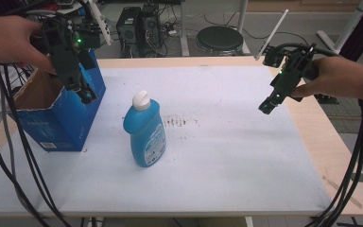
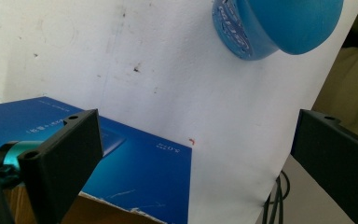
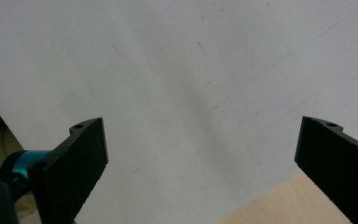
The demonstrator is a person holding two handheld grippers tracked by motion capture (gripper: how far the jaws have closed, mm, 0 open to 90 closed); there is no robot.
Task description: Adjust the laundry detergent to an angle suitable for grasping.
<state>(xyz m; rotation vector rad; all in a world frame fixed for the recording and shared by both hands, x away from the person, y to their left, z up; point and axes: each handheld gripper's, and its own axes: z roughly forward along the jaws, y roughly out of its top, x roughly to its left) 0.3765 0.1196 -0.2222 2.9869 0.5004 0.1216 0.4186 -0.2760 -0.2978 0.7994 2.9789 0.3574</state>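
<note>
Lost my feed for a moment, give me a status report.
Left gripper open over the blue box. Right gripper open, nothing held. Blue bottle upright mid-table, untouched. Nothing in the way.

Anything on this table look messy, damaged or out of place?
Yes: reddish-brown specks stain the white table cover just right of the upright blue bottle, like dried drips. The blue cardboard box has a torn, ragged open top.

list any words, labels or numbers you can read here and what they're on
Nothing can be read for certain.
Blue bottle: its label carries print, too small in the high view and blurred in the left gripper view.
Blue box: white print on its side and a short string like a number near its corner, both too blurred to quote.
White mat: stains, no writing.
</note>
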